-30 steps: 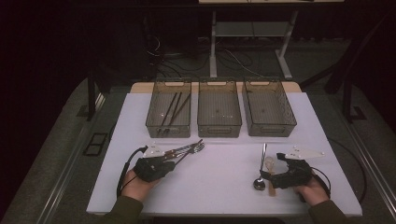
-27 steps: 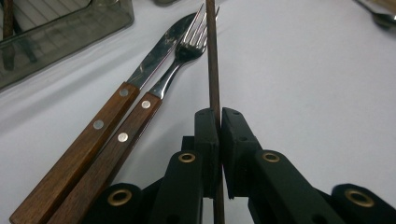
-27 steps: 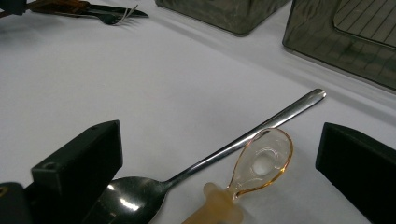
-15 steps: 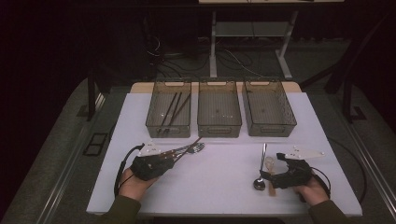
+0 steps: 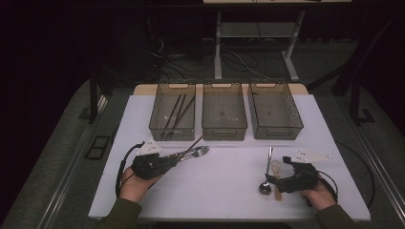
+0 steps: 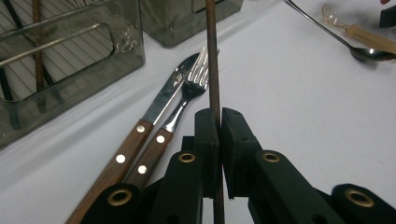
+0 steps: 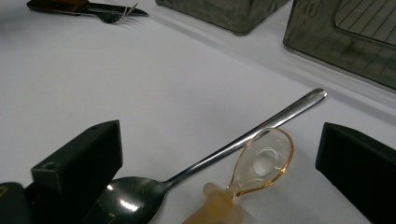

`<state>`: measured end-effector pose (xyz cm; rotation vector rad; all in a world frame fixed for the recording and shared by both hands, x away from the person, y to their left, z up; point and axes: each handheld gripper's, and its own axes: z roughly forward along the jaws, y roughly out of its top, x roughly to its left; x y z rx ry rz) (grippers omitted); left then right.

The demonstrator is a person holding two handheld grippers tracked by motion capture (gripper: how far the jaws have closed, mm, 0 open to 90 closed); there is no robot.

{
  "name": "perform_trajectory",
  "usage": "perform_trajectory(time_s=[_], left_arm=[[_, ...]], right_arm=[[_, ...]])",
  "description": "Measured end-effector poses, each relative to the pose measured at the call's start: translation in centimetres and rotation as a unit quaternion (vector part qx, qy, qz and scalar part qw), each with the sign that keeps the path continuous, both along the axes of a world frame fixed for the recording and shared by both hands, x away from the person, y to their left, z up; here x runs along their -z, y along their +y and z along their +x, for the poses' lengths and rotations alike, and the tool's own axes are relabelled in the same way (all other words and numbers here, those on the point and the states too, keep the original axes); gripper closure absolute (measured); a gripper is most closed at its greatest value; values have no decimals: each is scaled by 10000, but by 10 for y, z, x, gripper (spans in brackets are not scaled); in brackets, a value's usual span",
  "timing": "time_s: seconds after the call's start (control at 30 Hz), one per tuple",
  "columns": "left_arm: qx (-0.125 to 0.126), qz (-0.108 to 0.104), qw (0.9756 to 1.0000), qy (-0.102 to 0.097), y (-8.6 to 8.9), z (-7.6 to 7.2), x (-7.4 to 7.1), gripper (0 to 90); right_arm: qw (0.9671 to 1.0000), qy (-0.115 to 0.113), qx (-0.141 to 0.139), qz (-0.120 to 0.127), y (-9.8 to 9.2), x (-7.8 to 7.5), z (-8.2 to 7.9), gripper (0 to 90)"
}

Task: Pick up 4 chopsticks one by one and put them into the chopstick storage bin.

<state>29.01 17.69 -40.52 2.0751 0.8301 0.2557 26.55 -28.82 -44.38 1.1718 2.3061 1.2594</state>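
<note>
Sorting looks barely begun: left gripper (image 6: pixel 219 126) clamps a chopstick (image 6: pixel 213 56) near the left bin (image 5: pixel 173 110) holding others, while right gripper (image 7: pixel 219 154), jaws apart, straddles two spoons (image 7: pixel 224 154).

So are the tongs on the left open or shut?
Shut. The left tongs pinch a thin brown chopstick between their black pads, above the knife and fork.
</note>
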Motion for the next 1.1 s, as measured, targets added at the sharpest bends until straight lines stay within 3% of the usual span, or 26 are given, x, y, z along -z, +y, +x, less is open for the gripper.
perform_trajectory(time_s=[0.17,0.3,0.57,0.8,1.1], left_arm=[[-66,-53,9999,-96,2,6,-2,854],[-133,-210,9997,-58,4,14,-2,854],[-263,-307,9991,-97,8,27,-4,854],[-440,-530,9975,-148,17,41,-10,854],[-546,-661,9958,-324,20,62,-20,854]], right_arm=[[10000,16,12,-4,0,0,0,2],[10000,19,16,-8,0,0,0,2],[10000,16,11,-7,0,0,0,2],[10000,32,36,-19,0,1,0,2],[10000,30,44,-28,-1,1,1,3]])
